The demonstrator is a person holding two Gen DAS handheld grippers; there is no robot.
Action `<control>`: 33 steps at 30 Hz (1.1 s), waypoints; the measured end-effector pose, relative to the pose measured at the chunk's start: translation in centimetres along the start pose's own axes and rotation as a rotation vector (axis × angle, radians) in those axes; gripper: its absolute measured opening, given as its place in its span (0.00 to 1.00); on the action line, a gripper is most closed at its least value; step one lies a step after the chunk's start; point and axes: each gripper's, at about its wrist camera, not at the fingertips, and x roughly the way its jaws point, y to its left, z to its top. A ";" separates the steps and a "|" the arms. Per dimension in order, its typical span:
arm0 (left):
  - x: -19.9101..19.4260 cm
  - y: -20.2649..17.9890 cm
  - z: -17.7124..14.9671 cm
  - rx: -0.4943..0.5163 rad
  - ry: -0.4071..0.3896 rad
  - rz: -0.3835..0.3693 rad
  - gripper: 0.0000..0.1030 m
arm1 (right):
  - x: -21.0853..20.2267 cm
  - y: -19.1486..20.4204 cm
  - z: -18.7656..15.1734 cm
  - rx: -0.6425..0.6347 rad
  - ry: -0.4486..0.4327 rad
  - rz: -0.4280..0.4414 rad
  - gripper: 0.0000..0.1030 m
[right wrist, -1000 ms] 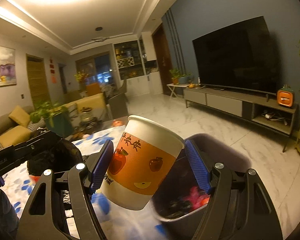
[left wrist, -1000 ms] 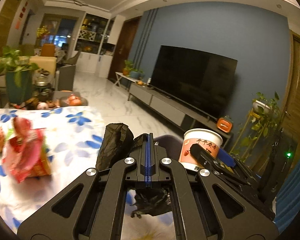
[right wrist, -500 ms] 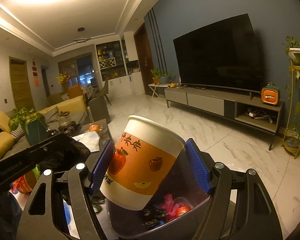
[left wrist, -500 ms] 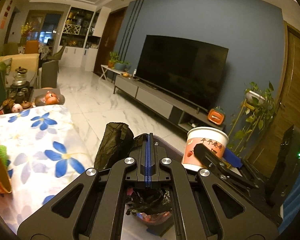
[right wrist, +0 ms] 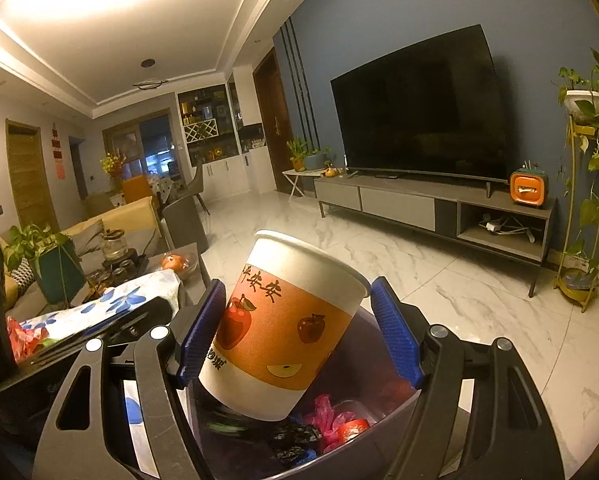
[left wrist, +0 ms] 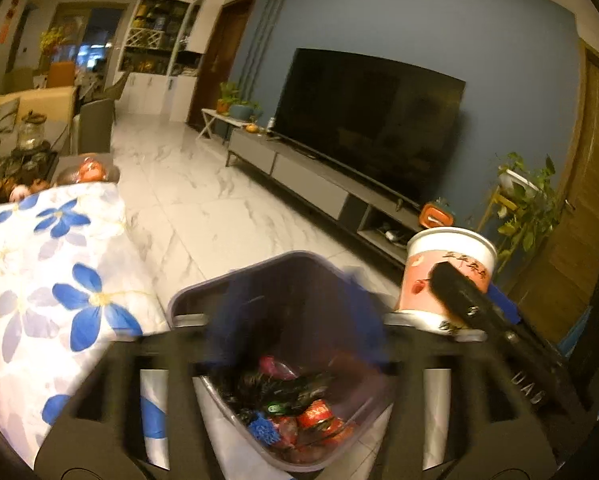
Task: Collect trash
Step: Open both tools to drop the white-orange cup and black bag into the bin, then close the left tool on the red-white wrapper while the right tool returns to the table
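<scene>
The paper cup (right wrist: 283, 332), white with an orange band printed with apples, sits tilted between the blue ribbed pads of the right tongs (right wrist: 295, 334), which pinch it by its sides directly above the open trash bin (right wrist: 383, 412). Half a second ago the left tongs (left wrist: 295, 320) were pressed together on a crumpled black plastic bag; now they are blurred with motion and spread, nothing shows between them, and dark crinkled plastic lies in the bin among red and pink wrappers (left wrist: 315, 420). I judge the bag has just been dropped, so the cup is the next piece to go in. The bin is a smooth, grey, round-cornered plastic tub standing on the marble-patterned floor (left wrist: 203, 208), just beside the worktop (left wrist: 43, 264) with its soft white cloth of blue flowers. A red snack packet (right wrist: 23, 340) shows at the left of the right wrist view, seemingly on that cloth and yet to be collected. The cup looks thin-walled and light, with a rolled rim, easily crushed.
</scene>
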 end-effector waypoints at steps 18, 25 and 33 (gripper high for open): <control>-7.9 6.2 -2.7 -0.105 -0.101 0.285 0.91 | -0.1 0.5 -1.1 0.011 0.026 0.009 0.85; -10.2 6.5 -3.9 -0.096 -0.111 0.357 0.92 | -2.8 1.3 -2.2 -0.007 0.013 0.004 0.85; -13.9 6.9 -5.4 -0.084 -0.139 0.443 0.92 | -4.6 2.8 -3.3 -0.009 0.024 0.041 0.85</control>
